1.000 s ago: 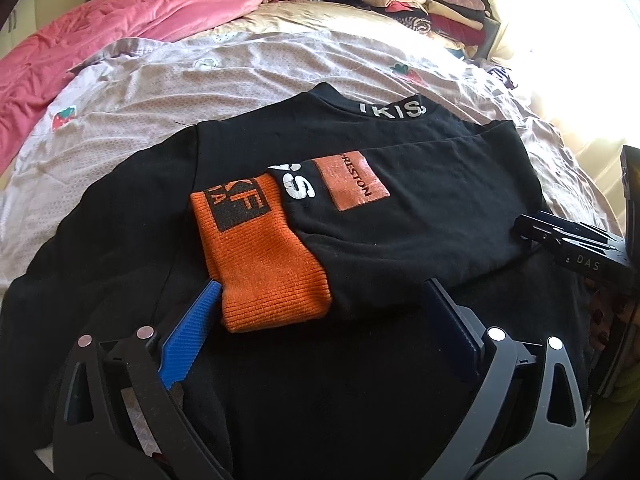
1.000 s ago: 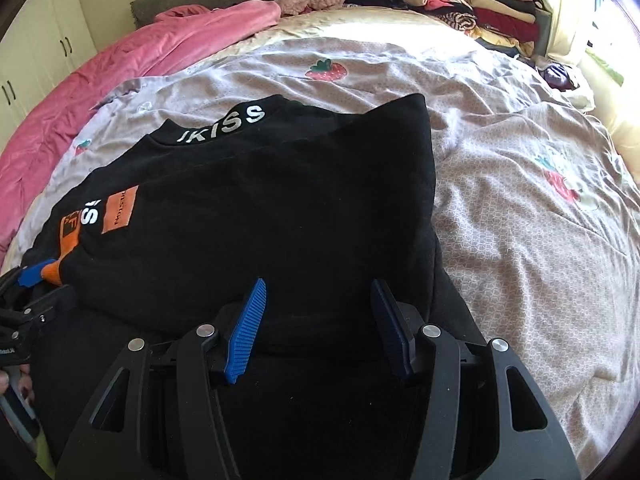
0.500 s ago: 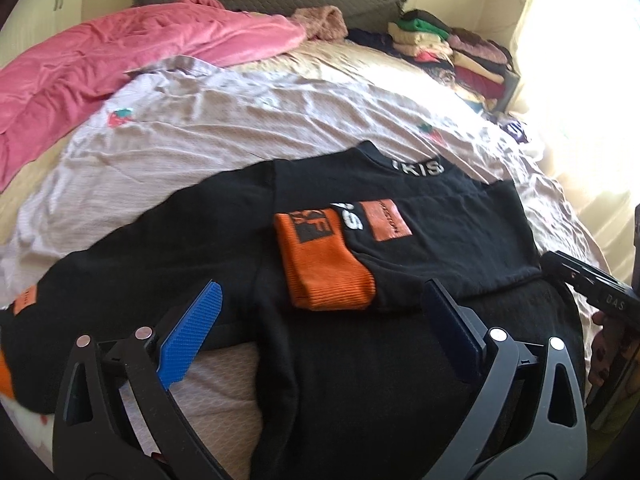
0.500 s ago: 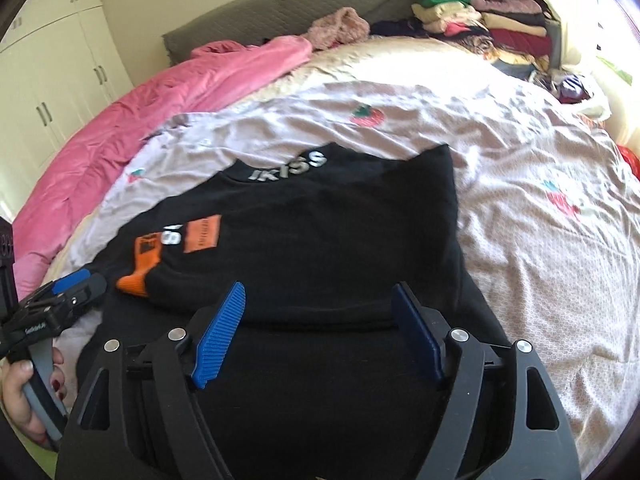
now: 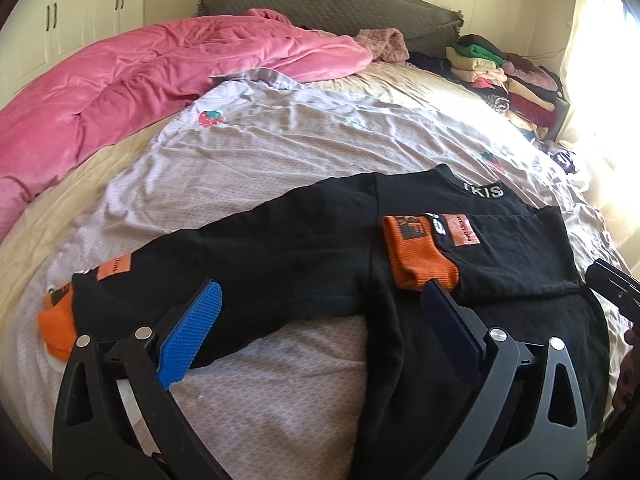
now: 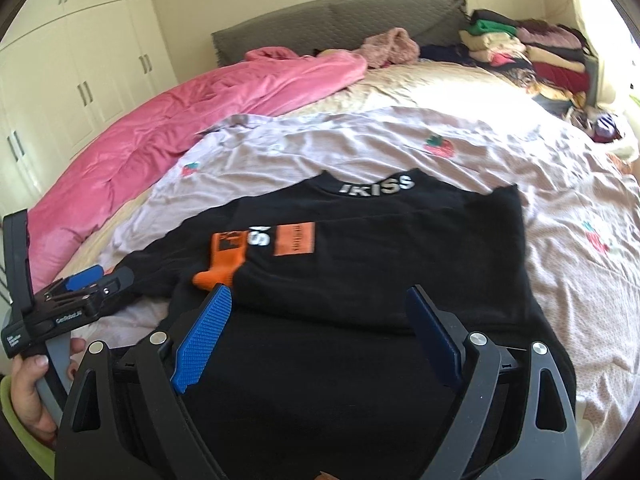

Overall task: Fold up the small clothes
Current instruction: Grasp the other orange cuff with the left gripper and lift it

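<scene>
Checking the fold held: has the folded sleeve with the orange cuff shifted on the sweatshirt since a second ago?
No. The orange cuff lies below the lettered collar, beside the orange patch, as before.

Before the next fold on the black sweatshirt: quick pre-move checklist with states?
1. Right sleeve folded across the black sweatshirt, its orange cuff on the chest: ok.
2. Left sleeve folded in: not ok, it lies stretched out over the bedsheet.
3. Left gripper empty: ok, open, nothing between the pads.
4. Right gripper clear of fabric: ok, jaws opening, nothing between them.
5. Hem flat: cannot tell, hidden behind the grippers.
</scene>
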### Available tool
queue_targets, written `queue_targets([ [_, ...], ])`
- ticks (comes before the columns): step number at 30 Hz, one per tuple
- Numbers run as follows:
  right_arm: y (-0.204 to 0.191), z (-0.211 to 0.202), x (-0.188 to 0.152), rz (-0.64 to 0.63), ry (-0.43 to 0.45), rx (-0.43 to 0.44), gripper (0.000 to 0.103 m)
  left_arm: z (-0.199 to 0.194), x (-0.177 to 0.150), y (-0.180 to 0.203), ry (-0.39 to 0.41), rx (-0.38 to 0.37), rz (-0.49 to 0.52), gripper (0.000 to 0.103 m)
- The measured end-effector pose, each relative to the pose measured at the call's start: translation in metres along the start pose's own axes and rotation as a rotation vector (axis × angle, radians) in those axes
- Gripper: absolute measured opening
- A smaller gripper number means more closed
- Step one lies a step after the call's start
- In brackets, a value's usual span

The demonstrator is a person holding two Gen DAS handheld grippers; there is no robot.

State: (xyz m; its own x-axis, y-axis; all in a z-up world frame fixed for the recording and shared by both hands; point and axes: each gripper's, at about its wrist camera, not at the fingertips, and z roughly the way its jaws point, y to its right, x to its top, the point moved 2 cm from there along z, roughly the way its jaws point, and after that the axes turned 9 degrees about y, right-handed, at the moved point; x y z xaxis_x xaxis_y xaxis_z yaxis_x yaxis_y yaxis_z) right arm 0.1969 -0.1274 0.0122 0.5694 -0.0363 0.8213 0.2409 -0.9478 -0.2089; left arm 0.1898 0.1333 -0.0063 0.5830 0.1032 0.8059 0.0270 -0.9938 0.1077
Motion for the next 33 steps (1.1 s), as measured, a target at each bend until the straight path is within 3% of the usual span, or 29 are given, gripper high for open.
queue_targets([
  [6, -0.032, 0.002, 0.003, -0.048, 0.0, 0.047, 0.088, -0.011, -0.004, -0.02, 0.003, 0.012, -0.041, 0.093],
  [23, -0.107, 0.014, 0.004, -0.133, -0.021, 0.166, 0.088, -0.044, -0.016, -0.099, 0.026, 0.182, -0.14, 0.093],
  [33, -0.152, 0.027, 0.002, -0.202, -0.043, 0.219, 0.088, -0.054, -0.022, -0.146, 0.028, 0.202, -0.241, 0.093],
])
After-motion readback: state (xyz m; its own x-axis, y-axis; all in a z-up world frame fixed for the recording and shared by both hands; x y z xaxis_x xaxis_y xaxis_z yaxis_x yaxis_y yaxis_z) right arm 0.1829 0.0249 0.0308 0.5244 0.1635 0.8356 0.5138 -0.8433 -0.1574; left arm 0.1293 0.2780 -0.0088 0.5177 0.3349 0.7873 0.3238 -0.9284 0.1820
